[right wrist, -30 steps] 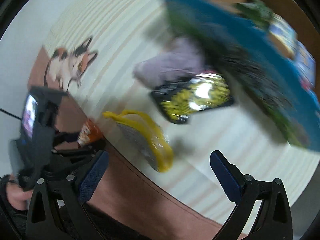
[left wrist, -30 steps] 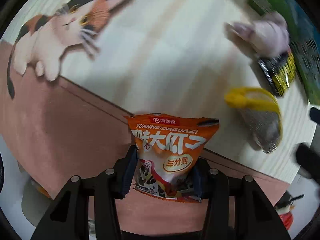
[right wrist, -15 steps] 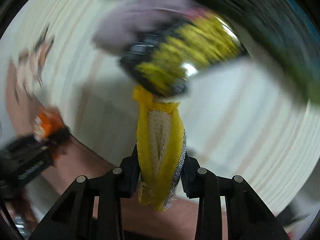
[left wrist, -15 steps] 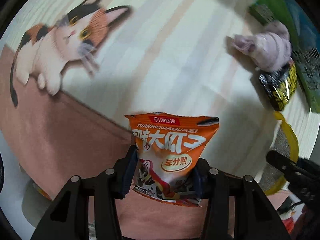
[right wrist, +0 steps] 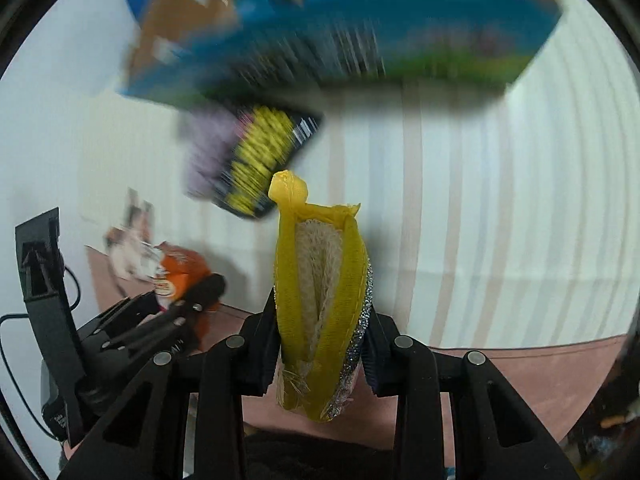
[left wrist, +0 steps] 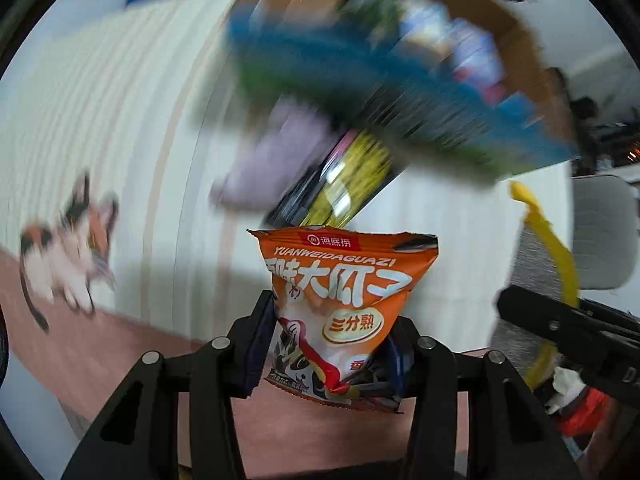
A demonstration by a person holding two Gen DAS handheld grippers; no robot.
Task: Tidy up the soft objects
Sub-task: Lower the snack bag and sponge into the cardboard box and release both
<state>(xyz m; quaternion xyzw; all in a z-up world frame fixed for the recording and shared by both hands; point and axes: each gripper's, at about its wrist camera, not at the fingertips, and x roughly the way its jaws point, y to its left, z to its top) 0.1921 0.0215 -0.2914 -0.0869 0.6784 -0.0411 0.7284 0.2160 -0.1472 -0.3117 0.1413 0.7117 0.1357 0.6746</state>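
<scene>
The left gripper (left wrist: pixel 326 354) is clamped on the lower half of an orange snack bag (left wrist: pixel 340 304), which stands upright between the pads, its top edge projecting forward. The right gripper (right wrist: pixel 322 344) is clamped on a yellow-edged loofah scrubber (right wrist: pixel 320 292), held on edge with its knotted loop pointing forward. Beyond both, on the striped tablecloth (right wrist: pixel 500 200), lie a blurred purple soft object (left wrist: pixel 276 156) and, touching it, a black-and-yellow packet (right wrist: pixel 260 160). Behind them stands a blue-and-green box (right wrist: pixel 360 52).

Black plastic left tool (left wrist: pixel 326 354), silver screws, blue pads (left wrist: pixel 256 344), matching right tool (right wrist: pixel 320 354), black cable
</scene>
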